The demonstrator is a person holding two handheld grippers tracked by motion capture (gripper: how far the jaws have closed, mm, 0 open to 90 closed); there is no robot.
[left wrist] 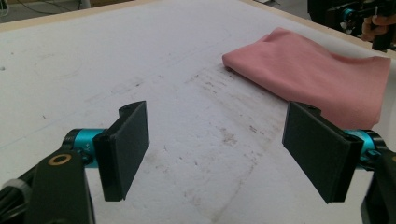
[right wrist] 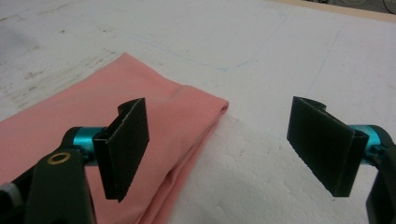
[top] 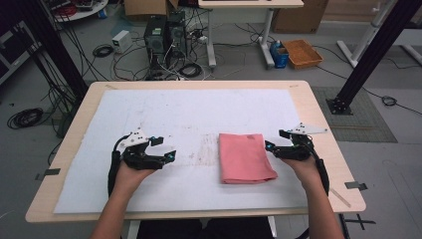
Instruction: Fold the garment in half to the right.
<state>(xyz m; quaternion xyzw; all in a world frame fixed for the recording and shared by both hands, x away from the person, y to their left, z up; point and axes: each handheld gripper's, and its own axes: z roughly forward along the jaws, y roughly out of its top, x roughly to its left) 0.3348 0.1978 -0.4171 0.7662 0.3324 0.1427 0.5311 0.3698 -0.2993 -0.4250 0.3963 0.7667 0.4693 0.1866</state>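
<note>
Folded pink cloth (top: 245, 158) lies flat on the white surface (top: 164, 107), right of center, near edge. Left gripper (top: 164, 148) sits well left of it, fingers (left wrist: 126, 149) spread wide, holding nothing. Right gripper (top: 274, 142) just beside cloth's right edge, fingers (right wrist: 127, 147) also apart, empty. Cloth looks soft, light, floppy; prob. best pinched at a corner or edge.

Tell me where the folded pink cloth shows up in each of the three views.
High view: the pink cloth lies right of centre on the white sheet, beside the right gripper.
Left gripper view: upper right.
Right gripper view: lower left, behind the left jaw.
Shared landmark: the white sheet's stained patch.
</note>
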